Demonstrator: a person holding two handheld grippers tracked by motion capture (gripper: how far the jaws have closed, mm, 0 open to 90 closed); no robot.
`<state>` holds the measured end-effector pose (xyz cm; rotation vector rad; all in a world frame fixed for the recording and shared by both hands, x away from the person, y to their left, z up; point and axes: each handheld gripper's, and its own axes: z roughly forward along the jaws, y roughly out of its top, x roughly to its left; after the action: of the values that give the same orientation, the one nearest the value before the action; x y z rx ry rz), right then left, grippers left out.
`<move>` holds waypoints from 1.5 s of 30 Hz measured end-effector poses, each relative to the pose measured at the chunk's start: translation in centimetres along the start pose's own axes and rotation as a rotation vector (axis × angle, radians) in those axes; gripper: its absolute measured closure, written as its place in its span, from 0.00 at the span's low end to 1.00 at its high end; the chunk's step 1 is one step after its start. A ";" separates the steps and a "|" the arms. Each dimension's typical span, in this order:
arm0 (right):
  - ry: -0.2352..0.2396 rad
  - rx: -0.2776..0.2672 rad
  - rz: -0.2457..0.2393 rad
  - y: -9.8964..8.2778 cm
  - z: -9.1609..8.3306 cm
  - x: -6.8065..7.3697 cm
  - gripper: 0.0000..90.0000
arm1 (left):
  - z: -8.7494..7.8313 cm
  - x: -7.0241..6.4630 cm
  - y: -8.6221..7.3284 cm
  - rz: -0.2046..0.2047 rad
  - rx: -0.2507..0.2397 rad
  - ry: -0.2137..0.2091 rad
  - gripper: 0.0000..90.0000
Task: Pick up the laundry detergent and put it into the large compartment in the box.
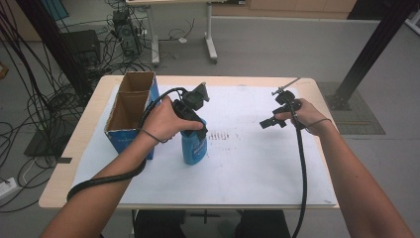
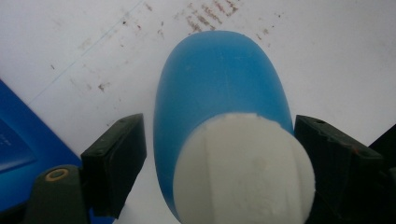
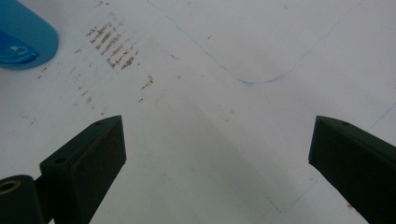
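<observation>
Centre-left of the high view, the blue bottle (image 1: 194,147) stands upright beside the cardboard box (image 1: 130,111); the left gripper (image 1: 193,126) straddles its white cap (image 2: 243,170) from above, jaws wide, gripping nothing. The right gripper (image 1: 272,122), gaping and empty, hovers well apart, mid-right

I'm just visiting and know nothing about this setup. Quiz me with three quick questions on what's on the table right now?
1. True or false: the left gripper has its jaws on either side of the blue bottle.
2. What stands beside the bottle near the table's left edge: A) a metal bowl, B) an open cardboard box, C) a stack of plates?
3. What lies between the right gripper jaws?

Key
1. True
2. B
3. Nothing, just the white sheet; the jaws are wide open.
</observation>
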<state>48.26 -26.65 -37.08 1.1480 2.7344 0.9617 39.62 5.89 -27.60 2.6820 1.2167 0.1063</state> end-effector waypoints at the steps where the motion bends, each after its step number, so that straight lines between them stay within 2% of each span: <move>1: 0.000 0.000 0.000 0.0 0.0 0.0 0.04 | 0.0 0.0 0.0 0.000 0.000 0.000 0.24; 13: 0.003 -0.001 0.005 -0.1 0.1 0.0 0.04 | -0.1 -0.2 0.0 -0.018 0.007 0.011 0.35; 24: 0.004 -0.004 0.006 -0.1 0.1 0.0 0.04 | -0.3 -0.3 0.1 -0.027 0.010 0.030 0.41; 33: 0.003 -0.002 0.003 -0.1 0.1 0.1 0.04 | -0.3 -0.5 0.1 -0.038 0.010 0.044 0.42; 45: 0.000 -0.002 0.002 -0.1 0.1 0.1 0.04 | -0.3 -0.5 0.0 -0.039 0.001 0.043 0.42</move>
<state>48.19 -26.56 -37.19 1.1503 2.7323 0.9649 39.26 5.52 -27.33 2.6690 1.2807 0.1578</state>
